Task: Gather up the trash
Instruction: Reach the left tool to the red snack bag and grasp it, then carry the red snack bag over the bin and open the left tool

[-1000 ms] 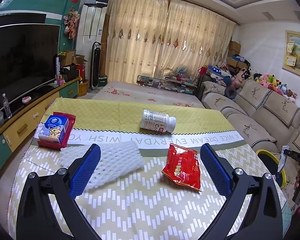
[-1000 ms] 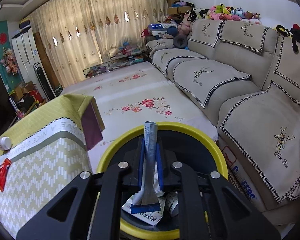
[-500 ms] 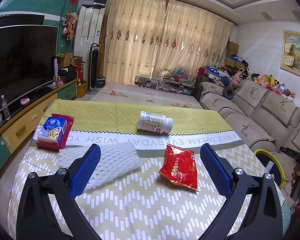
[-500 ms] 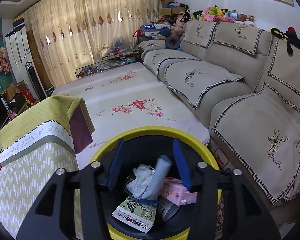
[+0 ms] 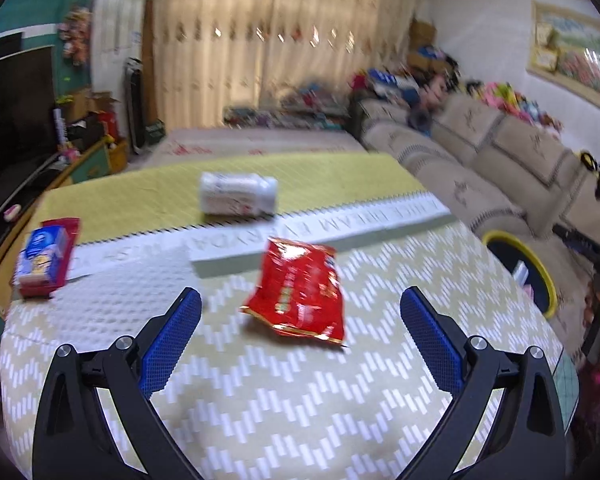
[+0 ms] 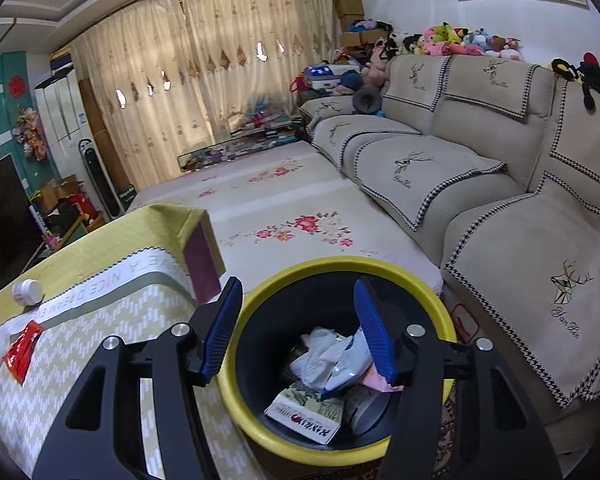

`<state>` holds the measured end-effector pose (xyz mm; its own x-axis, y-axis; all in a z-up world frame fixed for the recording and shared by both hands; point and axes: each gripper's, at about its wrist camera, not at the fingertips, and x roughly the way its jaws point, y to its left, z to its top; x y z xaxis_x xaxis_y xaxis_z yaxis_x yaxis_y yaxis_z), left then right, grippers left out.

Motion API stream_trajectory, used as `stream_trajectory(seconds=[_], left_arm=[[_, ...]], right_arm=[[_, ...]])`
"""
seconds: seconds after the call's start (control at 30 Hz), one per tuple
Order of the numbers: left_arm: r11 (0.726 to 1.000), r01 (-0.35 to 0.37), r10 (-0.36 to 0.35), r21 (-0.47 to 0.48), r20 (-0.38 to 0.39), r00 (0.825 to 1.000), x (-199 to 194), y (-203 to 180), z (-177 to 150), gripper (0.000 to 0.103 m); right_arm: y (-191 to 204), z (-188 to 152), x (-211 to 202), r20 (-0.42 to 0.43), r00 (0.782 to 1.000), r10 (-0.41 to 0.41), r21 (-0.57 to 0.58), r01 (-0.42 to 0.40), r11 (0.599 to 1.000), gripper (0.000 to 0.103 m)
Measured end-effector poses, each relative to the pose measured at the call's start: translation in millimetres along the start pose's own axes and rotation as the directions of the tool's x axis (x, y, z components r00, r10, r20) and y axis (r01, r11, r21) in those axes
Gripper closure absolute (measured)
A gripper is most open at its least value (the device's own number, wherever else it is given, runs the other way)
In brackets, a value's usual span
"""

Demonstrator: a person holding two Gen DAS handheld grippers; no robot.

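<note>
- Left gripper (image 5: 300, 312): jaws spread wide, nothing held. Both blue pads hang above the patterned tablecloth (image 5: 300, 420).
- Red snack packet (image 5: 298, 294) lies flat on the cloth between the two pads and slightly beyond their tips — dead ahead, a touch left of centre. Not touched by either pad.
- Packet's long axis runs near-to-far with a slight lean, so roughly along the fingers; the pads would close across its short width.
- White bottle (image 5: 238, 199) lies on its side farther back, long axis left-to-right. A blue-and-red box (image 5: 44, 258) sits at the far left, well apart from the packet.
- Right gripper (image 6: 300, 328): jaws have just been opening, now stand about half spread with nothing between the pads. It hangs over the yellow-rimmed bin (image 6: 340, 268); crumpled wrappers (image 6: 332, 360) and a printed carton lie inside, below the pads.
- Judgement — the left hand is much the nearer to the packet; the right is off the table's right end at the bin. Next pick likely falls to the left: forward and down, then close.
- Left view is blurred; the packet's print cannot be read.
</note>
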<state>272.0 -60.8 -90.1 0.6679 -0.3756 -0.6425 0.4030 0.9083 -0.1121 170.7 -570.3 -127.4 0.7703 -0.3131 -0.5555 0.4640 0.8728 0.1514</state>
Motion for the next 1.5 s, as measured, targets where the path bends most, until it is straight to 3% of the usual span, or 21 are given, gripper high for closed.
stream_trajectory(seconds=[0.1,0.3,0.43,0.77,0.97,1.03,1.13,1.3,1.5], left_arm=[[0.998,0.026,-0.022,0.052,-0.075,0.997,20,-11,7,0.005],[0.994,0.005,0.018,0.112,-0.199,0.98,66,-18,15,0.005],[0.989,-0.026,0.061,0.148,-0.234,0.97,89,-17,19,0.005],[0.989,-0.028,0.072,0.144,-0.31,0.948,124,-10,21,0.008],[0.986,-0.007,0.056,0.165,-0.296,0.954,120,-14,23,0.034],[0.984,0.014,0.04,0.18,-0.293,0.955,115,-19,21,0.05],[0.975,0.047,0.02,0.219,-0.295,0.955,108,-30,18,0.065],[0.963,0.084,-0.004,0.257,-0.299,0.954,97,-49,15,0.073],[0.952,0.125,-0.038,0.278,-0.298,0.954,84,-74,20,0.074]], right_arm=[[2,-2,-4,-0.002,1.0,0.024,0.001,-0.024,1.0,0.047],[2,-4,-4,-0.011,0.999,0.05,0.009,-0.05,0.999,0.047],[1,-4,-1,-0.021,0.998,0.059,0.014,-0.059,0.998,0.047],[1,-3,7,-0.038,0.997,0.074,0.02,-0.073,0.997,0.047],[3,-6,11,-0.048,0.995,0.087,0.022,-0.086,0.996,0.047],[5,-6,12,-0.049,0.994,0.093,0.025,-0.092,0.995,0.047],[4,-7,12,-0.054,0.994,0.099,0.028,-0.098,0.995,0.047],[0,-8,10,-0.051,0.994,0.101,0.041,-0.099,0.994,0.047],[-8,-5,2,-0.036,0.994,0.105,0.055,-0.103,0.993,0.047]])
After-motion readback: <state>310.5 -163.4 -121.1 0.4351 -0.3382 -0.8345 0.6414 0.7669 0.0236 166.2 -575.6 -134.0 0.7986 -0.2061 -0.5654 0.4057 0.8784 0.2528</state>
